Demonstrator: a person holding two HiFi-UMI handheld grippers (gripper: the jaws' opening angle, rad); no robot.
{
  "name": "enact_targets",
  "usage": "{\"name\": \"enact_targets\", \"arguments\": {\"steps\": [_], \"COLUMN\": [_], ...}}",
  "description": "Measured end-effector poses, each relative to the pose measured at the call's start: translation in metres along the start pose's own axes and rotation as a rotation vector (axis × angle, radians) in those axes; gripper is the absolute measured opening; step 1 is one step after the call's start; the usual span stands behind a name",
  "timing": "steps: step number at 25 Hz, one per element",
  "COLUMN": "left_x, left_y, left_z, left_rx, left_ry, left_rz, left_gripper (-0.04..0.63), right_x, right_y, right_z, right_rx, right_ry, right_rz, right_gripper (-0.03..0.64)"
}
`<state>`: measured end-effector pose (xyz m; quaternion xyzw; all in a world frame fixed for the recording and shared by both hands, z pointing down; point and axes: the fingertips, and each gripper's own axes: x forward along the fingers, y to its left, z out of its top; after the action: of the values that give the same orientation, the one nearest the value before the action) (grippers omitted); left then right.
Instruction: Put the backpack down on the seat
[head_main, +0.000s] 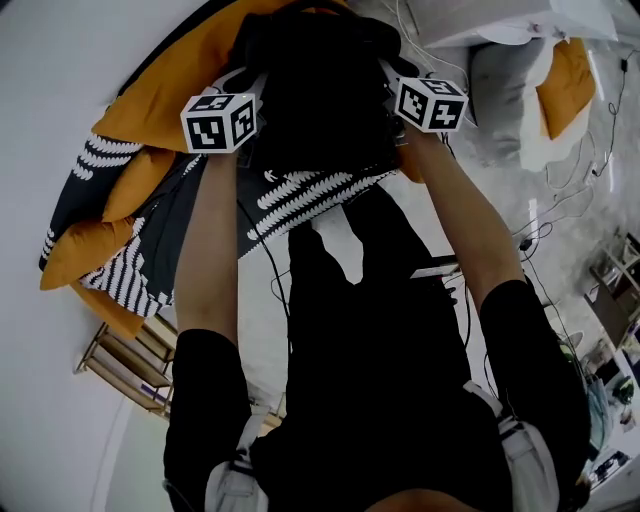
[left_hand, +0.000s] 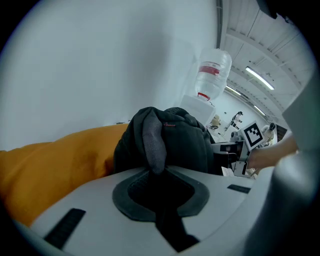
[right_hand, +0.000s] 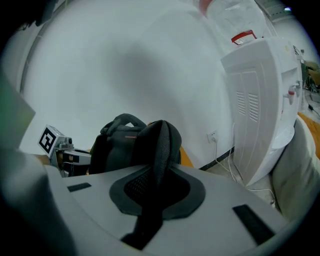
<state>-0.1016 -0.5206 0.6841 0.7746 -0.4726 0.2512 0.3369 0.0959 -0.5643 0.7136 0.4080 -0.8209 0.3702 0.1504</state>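
Head view hides both jaw tips behind the black backpack (head_main: 318, 95), which sits between my left tongs (left_hand: 155, 172) and right tongs (right_hand: 157, 175) (by the orange seat (head_main: 165, 95)); each pinches a shoulder strap (left_hand: 152, 145).

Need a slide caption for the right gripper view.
Right hand-held gripper shut on a shoulder strap of the dark backpack, white water dispenser beyond.

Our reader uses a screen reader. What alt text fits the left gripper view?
The left gripper is shut on a grey padded strap of the black backpack, beside an orange cushion. A water dispenser stands behind.
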Motion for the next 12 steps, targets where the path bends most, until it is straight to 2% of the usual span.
{"name": "enact_targets", "arguments": {"steps": [6, 12], "left_x": [0.012, 0.012], "left_y": [0.011, 0.012], "left_z": [-0.004, -0.011], "left_rx": [0.014, 0.016], "left_ry": [0.044, 0.07], "left_rz": [0.04, 0.054], "left_gripper": [0.046, 0.051], "right_x": [0.016, 0.017], "right_y": [-0.003, 0.0], "right_z": [-0.005, -0.011], "right_rx": [-0.057, -0.045], "right_ry": [0.061, 0.094], "right_rz": [0.017, 0.068], "right_gripper": [0.054, 0.055]}}
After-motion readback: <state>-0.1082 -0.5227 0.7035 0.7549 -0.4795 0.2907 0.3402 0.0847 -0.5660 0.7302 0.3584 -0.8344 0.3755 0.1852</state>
